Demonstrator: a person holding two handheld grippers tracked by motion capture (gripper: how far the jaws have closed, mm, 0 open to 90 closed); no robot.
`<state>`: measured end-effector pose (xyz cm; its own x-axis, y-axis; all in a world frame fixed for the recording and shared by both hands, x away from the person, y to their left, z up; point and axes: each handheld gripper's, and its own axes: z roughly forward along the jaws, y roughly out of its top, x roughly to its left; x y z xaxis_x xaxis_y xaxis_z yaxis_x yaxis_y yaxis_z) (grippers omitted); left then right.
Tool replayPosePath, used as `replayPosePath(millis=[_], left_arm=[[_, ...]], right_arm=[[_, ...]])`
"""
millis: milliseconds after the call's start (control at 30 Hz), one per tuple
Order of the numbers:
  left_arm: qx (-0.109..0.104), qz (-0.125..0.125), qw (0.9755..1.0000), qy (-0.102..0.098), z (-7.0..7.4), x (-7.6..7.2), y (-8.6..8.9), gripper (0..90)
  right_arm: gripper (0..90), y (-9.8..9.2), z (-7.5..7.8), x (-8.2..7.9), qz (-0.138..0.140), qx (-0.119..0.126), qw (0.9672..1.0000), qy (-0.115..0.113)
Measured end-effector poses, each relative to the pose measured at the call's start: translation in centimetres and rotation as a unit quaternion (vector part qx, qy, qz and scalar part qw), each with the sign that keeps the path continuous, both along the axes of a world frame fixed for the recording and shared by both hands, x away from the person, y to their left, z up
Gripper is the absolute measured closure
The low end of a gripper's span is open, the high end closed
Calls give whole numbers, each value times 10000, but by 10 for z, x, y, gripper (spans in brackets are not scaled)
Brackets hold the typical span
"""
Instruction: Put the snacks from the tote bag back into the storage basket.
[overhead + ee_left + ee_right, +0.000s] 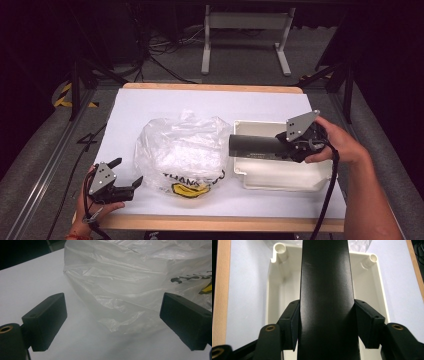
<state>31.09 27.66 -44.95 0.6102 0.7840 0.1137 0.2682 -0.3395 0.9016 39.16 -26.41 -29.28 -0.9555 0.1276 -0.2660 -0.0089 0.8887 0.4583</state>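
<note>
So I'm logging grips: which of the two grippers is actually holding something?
The right gripper, over the white tray: its jaws clamp a black cylinder. The left gripper stands open beside the plastic bag.

The cylinder (255, 145) sits clamped in the right hand-held gripper (295, 145), above the tray (280, 177); the plastic bag (182, 150) lies between it and the left hand-held gripper (127, 175), on the counter (150, 100).

The left gripper (127, 176) is held low at the near left by the left hand (92, 202), its jaws spread wide with nothing between them; the right gripper (280, 146) is held level by the right hand (336, 143), pointed leftward, its pads (291, 325) pressed against what is clamped between them; the right forearm is extended from the lower right.
</note>
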Motion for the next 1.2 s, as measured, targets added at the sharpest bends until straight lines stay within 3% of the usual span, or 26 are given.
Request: replayPosePath(millis=[767,1067,1200], left_arm=[[-2,5,10000,18,0,0,-1,81],[18,-21,10000,64,-1,1,-2,81],[-24,-36,10000,37,0,0,-2,81]], right_arm=[[428,-38,-4,-7,-213,46,9997,94],[428,-42,-19,0,-210,-9,9994,279],[428,-39,-32,8,-288,-188,9983,470]])
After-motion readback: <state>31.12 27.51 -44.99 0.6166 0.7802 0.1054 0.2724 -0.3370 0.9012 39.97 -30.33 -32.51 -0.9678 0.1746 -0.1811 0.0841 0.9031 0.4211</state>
